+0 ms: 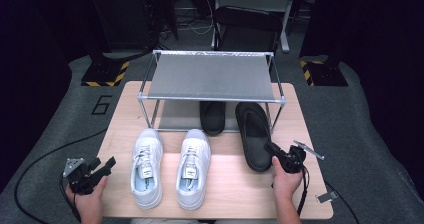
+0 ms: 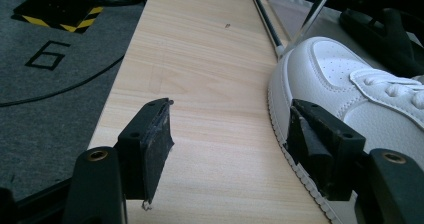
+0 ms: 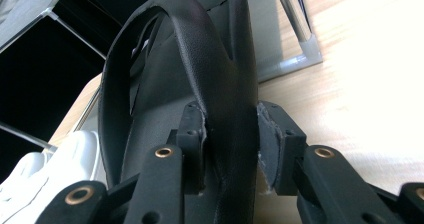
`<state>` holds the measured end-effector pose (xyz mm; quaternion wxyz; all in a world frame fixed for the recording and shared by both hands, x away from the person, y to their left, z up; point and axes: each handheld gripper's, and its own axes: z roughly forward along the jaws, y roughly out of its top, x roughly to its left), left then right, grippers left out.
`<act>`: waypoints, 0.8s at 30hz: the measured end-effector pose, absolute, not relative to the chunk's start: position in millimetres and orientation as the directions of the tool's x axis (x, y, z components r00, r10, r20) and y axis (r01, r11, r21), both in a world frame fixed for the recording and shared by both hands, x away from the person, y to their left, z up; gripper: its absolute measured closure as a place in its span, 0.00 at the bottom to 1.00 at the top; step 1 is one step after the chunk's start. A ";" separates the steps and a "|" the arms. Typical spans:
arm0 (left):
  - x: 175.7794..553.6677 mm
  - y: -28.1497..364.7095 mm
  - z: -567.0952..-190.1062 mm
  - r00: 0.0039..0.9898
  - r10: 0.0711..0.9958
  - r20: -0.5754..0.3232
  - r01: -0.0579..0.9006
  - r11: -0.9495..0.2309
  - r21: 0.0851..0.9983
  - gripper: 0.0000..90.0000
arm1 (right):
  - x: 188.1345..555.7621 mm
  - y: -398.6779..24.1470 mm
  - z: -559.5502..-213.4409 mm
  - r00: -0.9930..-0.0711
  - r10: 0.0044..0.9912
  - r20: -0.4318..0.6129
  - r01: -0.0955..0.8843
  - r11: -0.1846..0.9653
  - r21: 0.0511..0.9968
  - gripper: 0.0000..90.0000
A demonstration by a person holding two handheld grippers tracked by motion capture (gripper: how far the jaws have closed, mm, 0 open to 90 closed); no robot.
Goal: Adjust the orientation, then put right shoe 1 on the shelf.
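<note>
The right tool (image 3: 231,149) is pinching just the heel edge of the black sandal (image 1: 254,134) on the table (image 1: 235,189) by the rack (image 1: 212,76), so it could easily twist loose, while the left tool (image 2: 227,149) sits wide open.

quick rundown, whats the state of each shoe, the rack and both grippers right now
right gripper: shut on the black slipper's heel edge
black slipper: gripped, heel end by the right hand
other black slipper: flat under the rack
shoe rack: upright, top shelf bare
white sneakers: side by side, laced, untouched
left gripper: open, holding nothing, beside the left sneaker
</note>
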<state>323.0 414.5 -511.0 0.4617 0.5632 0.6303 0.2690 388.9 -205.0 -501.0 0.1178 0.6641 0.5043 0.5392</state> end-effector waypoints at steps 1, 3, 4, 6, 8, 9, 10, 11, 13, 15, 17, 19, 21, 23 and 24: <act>323.6 414.5 -511.3 0.063 0.959 -0.276 0.458 0.218 0.862 0.38 | 388.9 -205.0 -501.0 -0.090 0.797 0.597 0.543 -0.464 0.700 0.73; 324.1 414.2 -510.7 0.066 0.960 -0.273 0.467 0.212 0.858 0.38 | 392.7 -203.6 -502.2 -0.087 0.790 0.607 0.534 -0.478 0.698 0.73; 324.3 414.0 -510.7 0.069 0.959 -0.274 0.469 0.211 0.858 0.38 | 394.5 -202.8 -503.0 -0.088 0.781 0.618 0.532 -0.488 0.692 0.73; 325.0 412.9 -511.1 0.068 0.959 -0.275 0.456 0.215 0.864 0.38 | 399.4 -199.7 -503.9 -0.074 0.788 0.612 0.531 -0.488 0.693 0.73; 324.8 412.8 -510.8 0.070 0.959 -0.274 0.458 0.213 0.863 0.38 | 405.7 -195.0 -502.9 -0.070 0.791 0.608 0.528 -0.487 0.695 0.73; 324.8 412.8 -510.8 0.071 0.959 -0.274 0.458 0.213 0.863 0.38 | 408.8 -192.5 -502.4 -0.064 0.795 0.603 0.523 -0.488 0.699 0.73; 324.9 412.7 -510.8 0.071 0.959 -0.274 0.457 0.213 0.863 0.38 | 411.7 -190.4 -501.7 -0.067 0.800 0.597 0.516 -0.484 0.707 0.73; 325.1 412.9 -510.8 0.073 0.958 -0.276 0.459 0.213 0.862 0.38 | 414.1 -188.3 -500.5 -0.063 0.795 0.604 0.511 -0.494 0.703 0.73; 325.0 413.2 -510.3 0.075 0.958 -0.276 0.469 0.210 0.858 0.38 | 420.2 -183.2 -498.4 -0.060 0.805 0.590 0.505 -0.485 0.714 0.73; 325.5 413.0 -510.4 0.077 0.958 -0.276 0.467 0.210 0.859 0.38 | 426.8 -177.3 -497.3 -0.058 0.807 0.587 0.499 -0.486 0.717 0.73; 325.9 412.9 -510.8 0.076 0.958 -0.277 0.459 0.213 0.862 0.38 | 433.2 -171.3 -496.6 -0.050 0.813 0.580 0.506 -0.480 0.716 0.73; 325.7 413.3 -510.8 0.075 0.957 -0.280 0.458 0.216 0.862 0.38 | 439.4 -165.6 -496.5 -0.048 0.828 0.559 0.506 -0.463 0.728 0.73; 325.5 414.0 -510.8 0.075 0.957 -0.280 0.457 0.217 0.863 0.38 | 445.6 -162.8 -498.6 -0.034 0.823 0.566 0.502 -0.476 0.722 0.73; 324.4 414.6 -510.3 0.071 0.956 -0.286 0.465 0.222 0.857 0.38 | 452.4 -159.8 -499.2 -0.020 0.824 0.566 0.510 -0.478 0.715 0.73; 324.7 415.3 -510.5 0.074 0.957 -0.282 0.459 0.219 0.861 0.38 | 455.6 -158.7 -499.2 -0.019 0.837 0.546 0.511 -0.461 0.725 0.73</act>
